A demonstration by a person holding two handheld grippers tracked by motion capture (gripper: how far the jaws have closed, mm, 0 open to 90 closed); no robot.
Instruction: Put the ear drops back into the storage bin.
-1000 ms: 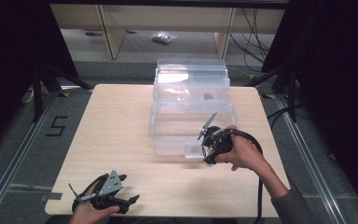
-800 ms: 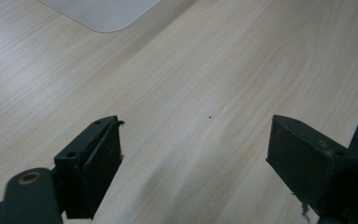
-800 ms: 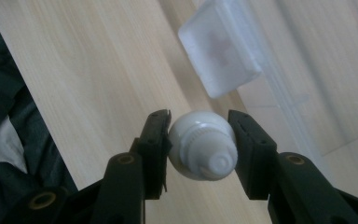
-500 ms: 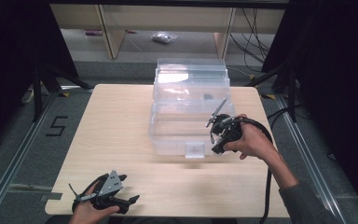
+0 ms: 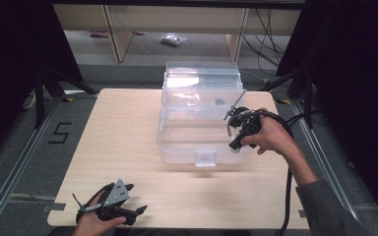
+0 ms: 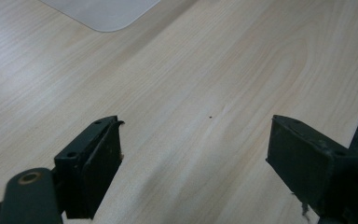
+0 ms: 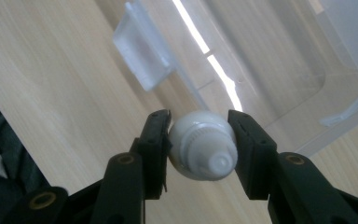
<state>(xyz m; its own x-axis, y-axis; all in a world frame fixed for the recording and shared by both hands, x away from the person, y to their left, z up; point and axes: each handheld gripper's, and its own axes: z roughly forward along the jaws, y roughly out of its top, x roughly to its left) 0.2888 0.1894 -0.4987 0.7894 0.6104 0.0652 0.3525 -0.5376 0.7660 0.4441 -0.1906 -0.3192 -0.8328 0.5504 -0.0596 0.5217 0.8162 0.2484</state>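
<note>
**A:** What's different from a moment ago?

**B:** In the high view the right gripper (image 5: 236,142) has moved from the near right corner of the clear plastic box (image 5: 200,118) up along the box's right side, toward the middle right of the frame. The left gripper (image 5: 128,212) has stayed where it was, low at the bottom left, resting near the front edge of the desk (image 5: 123,142).

**A:** So what does that mean for the job?

**B:** I'd judge the right hand is carrying its load toward the box, probably to put it in. It isn't in yet.

**A:** And the load itself?

**B:** A small white round thing, like a cap or knob (image 7: 202,143) with a ribbed ring and a little nub facing the camera. In the right gripper view it sits squarely between the two black fingers (image 7: 154,140), one pressed against each side, so they're clamped on it. Behind it, in the upper part of that frame, lie the box's clear wall and its front latch (image 7: 142,58).

**A:** The left fingers?

**B:** Wide apart with nothing between them, just bare desk beneath.
</note>
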